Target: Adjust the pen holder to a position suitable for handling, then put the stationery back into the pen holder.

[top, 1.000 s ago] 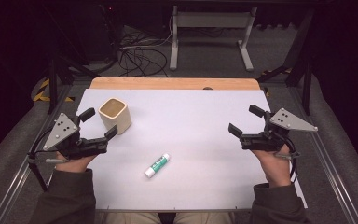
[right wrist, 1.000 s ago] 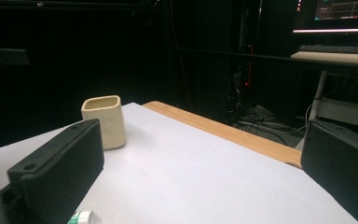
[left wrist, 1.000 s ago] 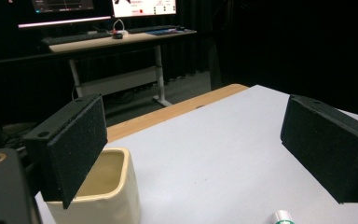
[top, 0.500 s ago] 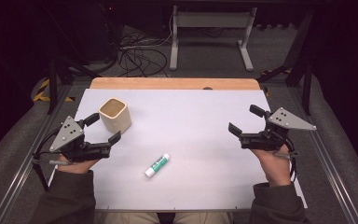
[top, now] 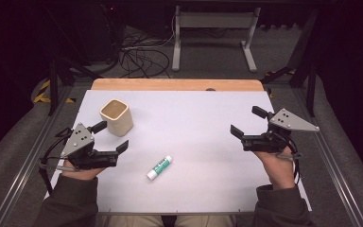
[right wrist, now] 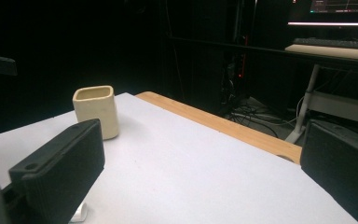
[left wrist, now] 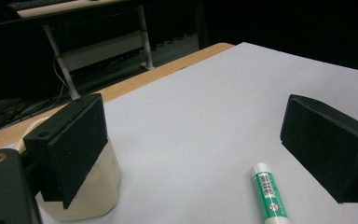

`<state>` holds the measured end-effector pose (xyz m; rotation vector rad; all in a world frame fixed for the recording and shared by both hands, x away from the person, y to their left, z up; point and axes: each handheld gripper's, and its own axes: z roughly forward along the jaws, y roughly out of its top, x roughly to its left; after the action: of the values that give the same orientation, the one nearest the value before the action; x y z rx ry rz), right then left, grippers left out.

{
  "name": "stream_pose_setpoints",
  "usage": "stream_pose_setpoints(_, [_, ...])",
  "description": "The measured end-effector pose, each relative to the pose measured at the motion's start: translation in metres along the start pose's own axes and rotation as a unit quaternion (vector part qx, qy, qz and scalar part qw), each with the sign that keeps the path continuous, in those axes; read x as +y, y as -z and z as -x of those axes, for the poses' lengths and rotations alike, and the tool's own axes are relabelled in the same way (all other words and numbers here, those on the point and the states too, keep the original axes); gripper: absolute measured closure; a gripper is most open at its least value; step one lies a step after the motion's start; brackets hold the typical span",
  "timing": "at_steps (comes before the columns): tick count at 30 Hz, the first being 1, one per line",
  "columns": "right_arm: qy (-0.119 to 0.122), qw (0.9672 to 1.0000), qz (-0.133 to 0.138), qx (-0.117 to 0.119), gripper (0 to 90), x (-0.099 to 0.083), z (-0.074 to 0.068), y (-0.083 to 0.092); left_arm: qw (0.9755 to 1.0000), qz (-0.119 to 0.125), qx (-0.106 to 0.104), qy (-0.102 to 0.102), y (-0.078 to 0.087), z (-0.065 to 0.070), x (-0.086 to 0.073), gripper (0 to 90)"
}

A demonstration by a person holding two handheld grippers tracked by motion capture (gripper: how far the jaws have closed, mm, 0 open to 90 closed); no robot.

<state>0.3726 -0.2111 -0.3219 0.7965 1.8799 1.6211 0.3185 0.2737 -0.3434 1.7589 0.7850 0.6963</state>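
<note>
A cream square cup (top: 116,117) stands upright on the white table top (top: 194,118) at the left. A glue stick (top: 159,167) with a green label lies flat near the front middle. My left gripper (top: 111,136) is open and holds nothing, just in front of the cup, with the glue stick to its right. In the left gripper view the cup (left wrist: 93,186) sits behind the left jaw, and the glue stick (left wrist: 270,193) lies inside the right jaw of the left gripper (left wrist: 205,149). My right gripper (top: 246,121) hovers open and holds nothing at the right side. Its own view looks past the right gripper (right wrist: 205,177) to the cup (right wrist: 95,109) far off.
A wooden strip (top: 175,84) runs along the table's far edge. Beyond it on the dark floor are cables (top: 137,56) and a metal desk frame (top: 212,33). Metal rails (top: 23,161) border the table on both sides.
My left gripper has shifted a little to the right and toward the front edge, still open. The right gripper, the cup and the glue stick have stayed put.
</note>
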Motion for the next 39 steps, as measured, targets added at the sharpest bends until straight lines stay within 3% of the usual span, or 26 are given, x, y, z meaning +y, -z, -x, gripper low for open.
stream_pose_setpoints(5, [0.004,1.0,0.0,0.004,0.2,0.001,-0.001,0.0,1.0,-0.005,-0.004,-0.003,-0.001,0.002,-0.001,8.0])
stream_pose_setpoints(14, [0.006,1.0,-0.001,0.006,0.2,0.002,-0.003,-0.001,0.9992,-0.035,-0.018,-0.011,-0.007,0.011,-0.003,8.7])
stream_pose_setpoints(25, [0.011,0.9999,-0.01,0.004,0.2,0.003,-0.005,-0.001,0.9946,-0.09,-0.032,-0.04,-0.023,0.031,-0.011,11.6])
stream_pose_setpoints(39, [0.017,0.9997,-0.017,0.007,0.2,0.005,-0.009,-0.001,0.9923,-0.108,-0.041,-0.045,-0.027,0.035,-0.014,12.5])
